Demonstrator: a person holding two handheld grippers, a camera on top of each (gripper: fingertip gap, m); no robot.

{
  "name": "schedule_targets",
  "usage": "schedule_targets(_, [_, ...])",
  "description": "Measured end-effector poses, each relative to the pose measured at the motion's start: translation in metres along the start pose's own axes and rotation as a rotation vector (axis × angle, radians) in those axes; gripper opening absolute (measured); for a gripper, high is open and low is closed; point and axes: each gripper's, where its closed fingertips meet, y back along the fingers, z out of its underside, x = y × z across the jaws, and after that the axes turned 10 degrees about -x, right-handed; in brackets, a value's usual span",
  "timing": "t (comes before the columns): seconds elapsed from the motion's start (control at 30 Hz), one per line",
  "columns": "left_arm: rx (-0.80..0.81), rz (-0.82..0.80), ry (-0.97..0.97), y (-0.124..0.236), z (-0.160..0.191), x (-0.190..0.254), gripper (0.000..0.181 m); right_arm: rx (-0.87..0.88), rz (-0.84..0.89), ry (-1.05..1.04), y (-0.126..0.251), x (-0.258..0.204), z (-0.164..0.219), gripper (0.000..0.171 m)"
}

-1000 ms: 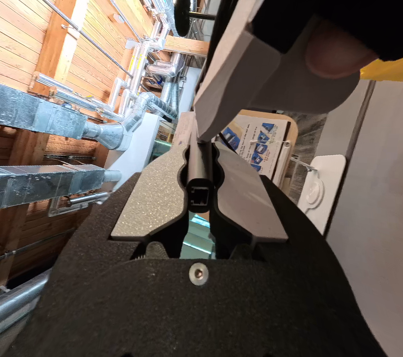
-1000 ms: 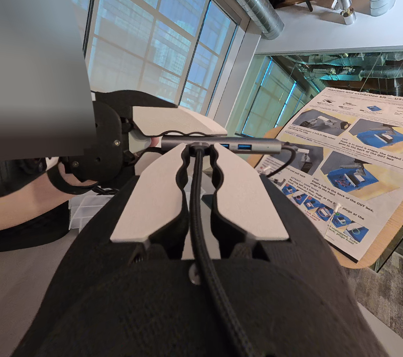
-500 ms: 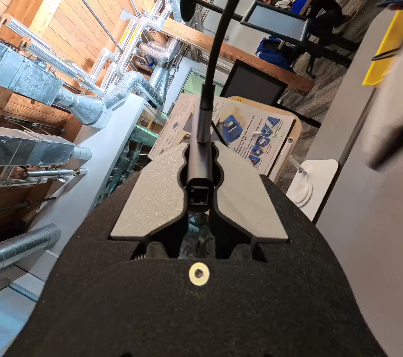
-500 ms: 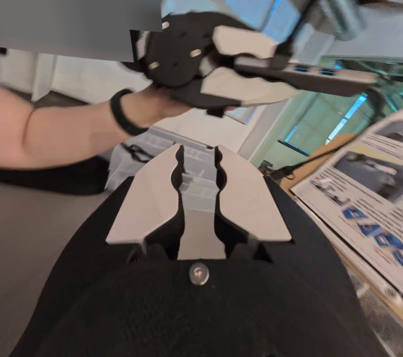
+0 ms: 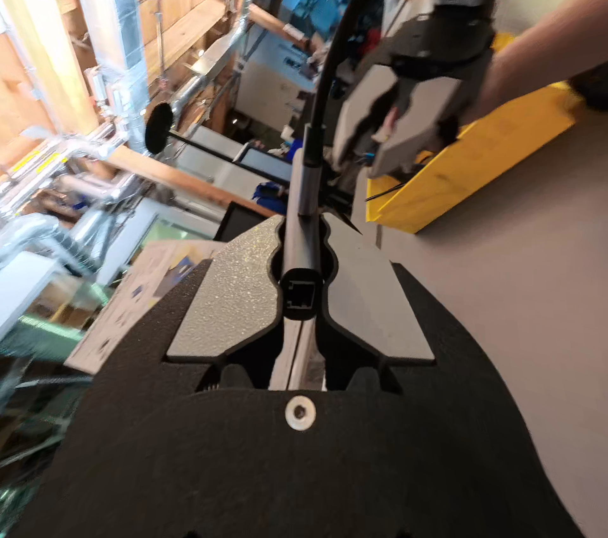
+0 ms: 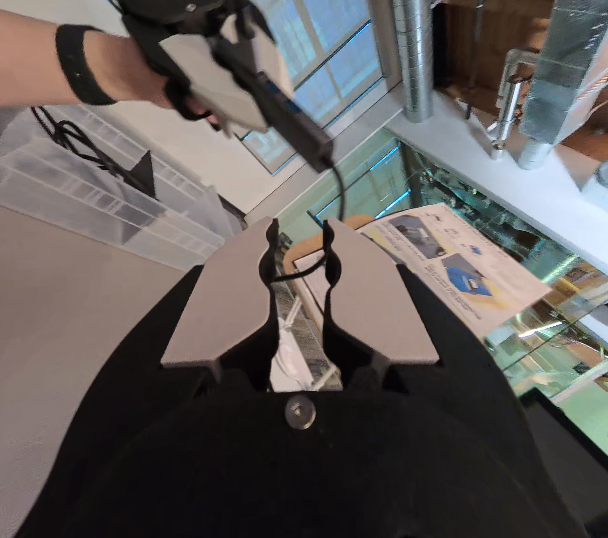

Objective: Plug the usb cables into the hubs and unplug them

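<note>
My left gripper (image 5: 301, 219) is shut on a slim grey USB hub (image 5: 297, 259), seen end-on and held in the air. A silver plug (image 5: 309, 187) on a black cable (image 5: 332, 62) sits in the hub's side just past the fingertips. My right gripper (image 6: 299, 223) is open and empty. In the right wrist view the left gripper (image 6: 250, 94) is up to the left, holding the hub (image 6: 283, 108) tilted, with the hub's own thin lead (image 6: 341, 193) hanging from its end. In the left wrist view the right gripper (image 5: 391, 127) is to the upper right, above a yellow bin.
A yellow bin (image 5: 477, 167) sits on the grey table (image 5: 510, 308). A clear plastic box (image 6: 98, 193) with black cables stands to the left. A printed instruction sheet (image 6: 444, 259) lies on a wooden board beyond the table edge. My right fingertips sit around 8 cm from my left ones.
My right gripper let go of the black cable, leaving it plugged into the hub, opened and pulled back. My left gripper swung the hub round and tilted it.
</note>
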Motion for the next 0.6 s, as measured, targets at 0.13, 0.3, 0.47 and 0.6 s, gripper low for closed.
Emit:
schedule_targets(0.13, [0.051,0.095,0.006,-0.003,-0.006,0.017,0.016,0.05,-0.042,0.018,0.012,0.007,-0.025,0.045])
schedule_targets(0.3, [0.09,0.192,0.001,-0.004,-0.012,0.035,0.016,-0.005,-0.19,0.126,0.009,-0.019,-0.037,0.046])
schedule_targets(0.47, [0.118,0.253,-0.002,-0.005,-0.018,0.047,0.016,-0.073,-0.251,0.22,0.003,-0.04,-0.032,0.035])
schedule_targets(0.6, [0.139,0.297,-0.006,-0.005,-0.023,0.056,0.016,-0.078,-0.264,0.217,0.003,-0.041,-0.033,0.025])
